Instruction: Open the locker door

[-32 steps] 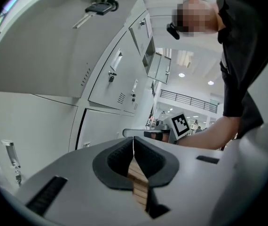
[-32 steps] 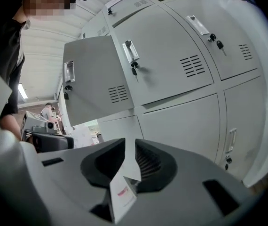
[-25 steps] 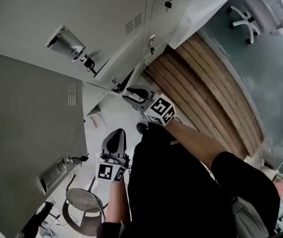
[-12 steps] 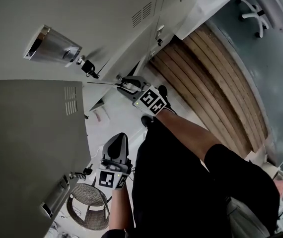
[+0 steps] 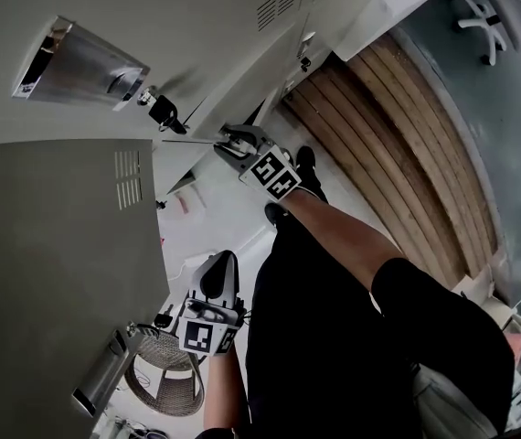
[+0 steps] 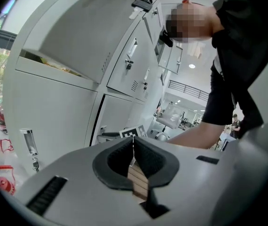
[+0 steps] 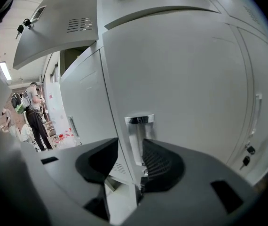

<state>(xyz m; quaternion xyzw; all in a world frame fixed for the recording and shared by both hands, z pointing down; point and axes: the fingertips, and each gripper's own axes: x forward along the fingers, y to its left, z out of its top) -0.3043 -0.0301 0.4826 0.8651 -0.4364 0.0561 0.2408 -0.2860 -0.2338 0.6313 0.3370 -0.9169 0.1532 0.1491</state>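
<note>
The grey locker door (image 7: pixel 181 79) fills the right gripper view, and its recessed chrome handle (image 7: pixel 138 135) sits just beyond the jaws. My right gripper (image 7: pixel 127 166) straddles the door's left edge, which runs up between the two jaws. They are opening, and a gap shows on both sides of the edge. In the head view the right gripper (image 5: pixel 231 141) reaches up to the lockers. My left gripper (image 5: pixel 218 274) hangs low by the person's leg. It is shut with nothing in it, and its pads meet (image 6: pixel 133 149).
A large grey door (image 5: pixel 50 273) with vent slots stands open at the left, overhead of the left gripper. Another locker has a key (image 5: pixel 162 110) in its lock. Wooden slat flooring (image 5: pixel 398 154), a wicker seat (image 5: pixel 164 382), and a person (image 7: pixel 35 112) down the aisle.
My right gripper has moved up and left to the locker door's edge. The left gripper has sunk a little in the view, and the head camera has tilted.
</note>
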